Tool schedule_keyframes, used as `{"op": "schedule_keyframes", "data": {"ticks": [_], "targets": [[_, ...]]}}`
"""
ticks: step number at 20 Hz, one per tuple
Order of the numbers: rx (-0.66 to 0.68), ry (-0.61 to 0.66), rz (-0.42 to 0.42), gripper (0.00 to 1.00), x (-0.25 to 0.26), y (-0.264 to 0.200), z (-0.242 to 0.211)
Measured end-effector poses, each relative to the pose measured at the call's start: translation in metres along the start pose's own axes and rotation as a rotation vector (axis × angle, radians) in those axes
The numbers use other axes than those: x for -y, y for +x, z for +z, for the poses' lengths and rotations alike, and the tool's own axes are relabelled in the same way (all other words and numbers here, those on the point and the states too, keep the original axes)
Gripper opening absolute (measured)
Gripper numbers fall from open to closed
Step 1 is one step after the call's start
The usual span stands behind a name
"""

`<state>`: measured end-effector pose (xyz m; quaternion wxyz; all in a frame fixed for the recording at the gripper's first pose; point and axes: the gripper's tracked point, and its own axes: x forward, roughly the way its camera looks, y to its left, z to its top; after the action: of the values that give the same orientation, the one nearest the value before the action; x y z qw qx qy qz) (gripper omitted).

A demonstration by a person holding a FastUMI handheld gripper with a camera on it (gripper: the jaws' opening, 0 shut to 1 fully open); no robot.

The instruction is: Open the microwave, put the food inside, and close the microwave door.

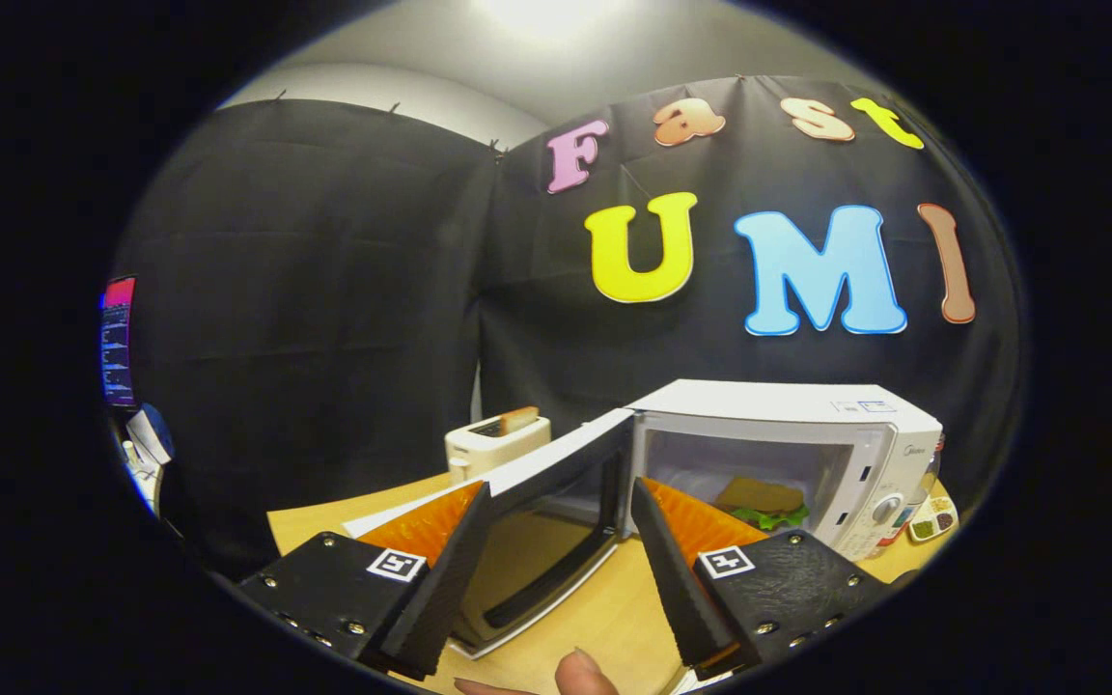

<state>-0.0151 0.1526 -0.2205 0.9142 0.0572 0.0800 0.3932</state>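
on the table, microwave open (sandwich inside); gripper fingers apart.

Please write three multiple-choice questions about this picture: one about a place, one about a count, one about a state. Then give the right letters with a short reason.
1. Where is the sandwich?
A. inside the microwave
B. on the toaster
C. between the fingers

2. How many toast slices stand in the toaster?
A. none
B. one
C. three

3. How does the microwave door stand?
A. shut
B. taken off
C. swung open

Answers: 1 A, it lies on the cavity floor. 2 B, a single slice sticks up from a slot. 3 C, the door hangs out between the fingers of the open gripper, untouched.
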Motion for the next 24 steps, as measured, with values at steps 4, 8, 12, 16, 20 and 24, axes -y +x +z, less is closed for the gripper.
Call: {"op": "schedule_keyframes", "data": {"ticks": [4, 8, 12, 16, 20, 24], "targets": [[0.039, -0.013, 0.12, 0.88, -0.062, -0.032, 0.007], [0.026, -0.011, 0.219, 0.88, -0.115, -0.028, -0.01], [0.001, 0.001, 0.277, 0.88, -0.153, -0.011, -0.034], [-0.022, 0.021, 0.276, 0.88, -0.169, 0.016, -0.064], [-0.04, -0.036, 0.175, 0.54, -0.149, 0.037, -0.087], [-0.029, -0.043, 0.084, 0.01, -0.123, 0.053, -0.098]]}}
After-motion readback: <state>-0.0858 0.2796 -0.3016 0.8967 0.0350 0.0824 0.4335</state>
